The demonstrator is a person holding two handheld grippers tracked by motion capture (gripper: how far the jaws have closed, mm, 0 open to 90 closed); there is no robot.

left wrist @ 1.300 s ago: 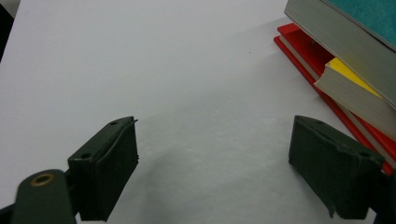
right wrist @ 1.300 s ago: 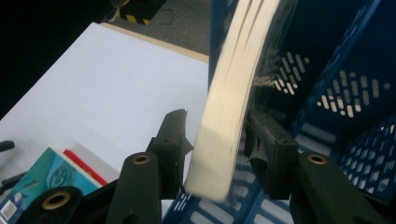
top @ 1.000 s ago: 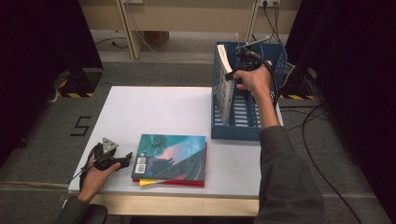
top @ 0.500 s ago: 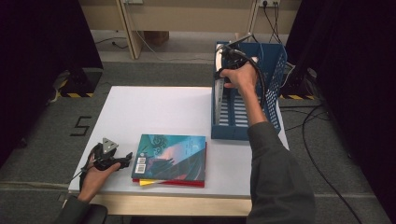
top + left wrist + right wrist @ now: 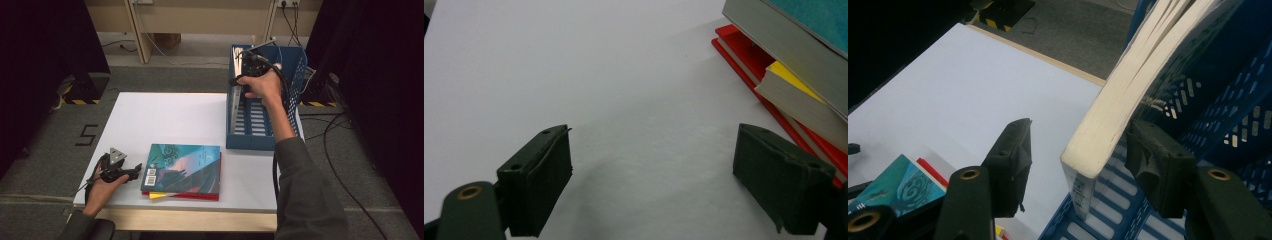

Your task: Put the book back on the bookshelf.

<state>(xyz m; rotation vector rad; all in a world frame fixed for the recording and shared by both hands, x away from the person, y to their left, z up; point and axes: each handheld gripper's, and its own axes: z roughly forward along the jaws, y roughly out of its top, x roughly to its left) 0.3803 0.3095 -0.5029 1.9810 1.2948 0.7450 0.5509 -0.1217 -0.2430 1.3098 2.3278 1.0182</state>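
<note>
while the person leans over the white counter:
right claw: over the blue basket, jaws apart around a pale book; one jaw seems to touch its cover, the other stands clear
pale book: upright in the basket, against its counter-side wall
left claw: wide open, holding nothing, low on the counter just beside the stack
stack: teal book on top, yellow book and red book beneath

Bare white table lies left of the blue basket, beyond the book stack.
</note>
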